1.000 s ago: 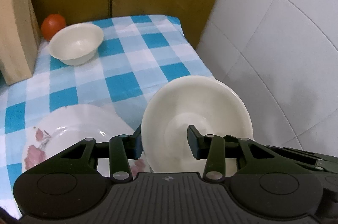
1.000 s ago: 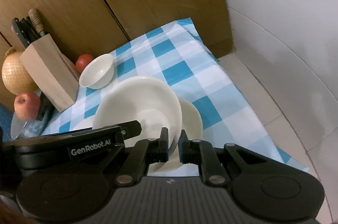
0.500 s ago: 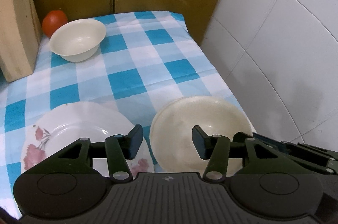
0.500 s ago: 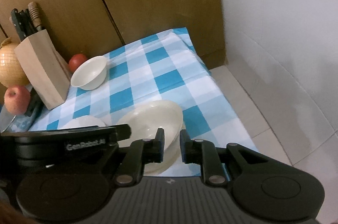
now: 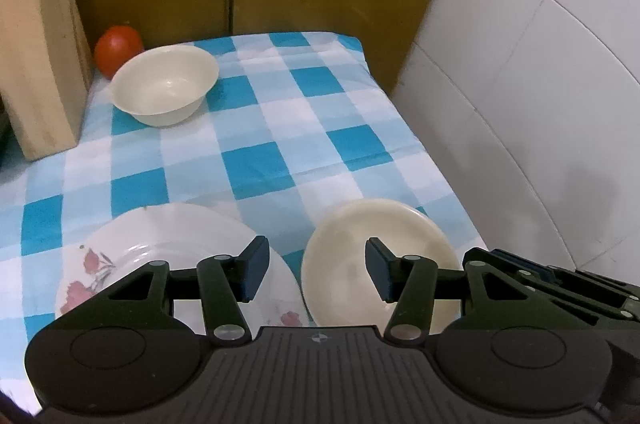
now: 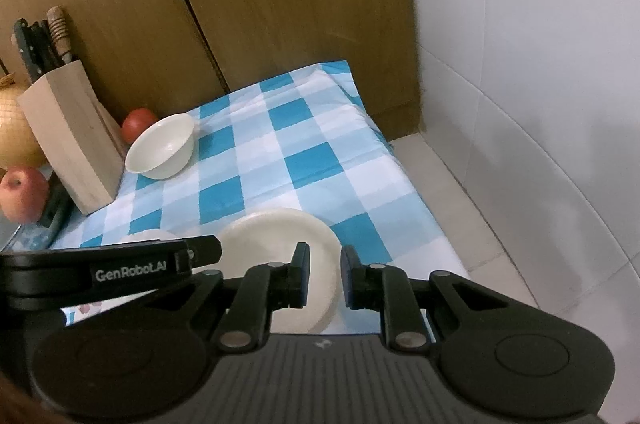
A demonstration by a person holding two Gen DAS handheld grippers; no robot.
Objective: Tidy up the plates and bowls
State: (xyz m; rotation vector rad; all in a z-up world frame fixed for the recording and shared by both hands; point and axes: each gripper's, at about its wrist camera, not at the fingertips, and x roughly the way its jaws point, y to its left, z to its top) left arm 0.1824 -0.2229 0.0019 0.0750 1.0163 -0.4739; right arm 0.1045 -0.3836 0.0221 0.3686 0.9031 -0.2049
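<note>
One cream plate flat, face-up; left tongs opening, empty; right tongs slightly apart astride its rim.

Open checked cloth between far bowl and near plates.

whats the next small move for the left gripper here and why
Probably lift the left gripper clear: its jaws are opening with nothing pressed between them, and the cream plate lies flat on the checked cloth beside the floral plate.
</note>
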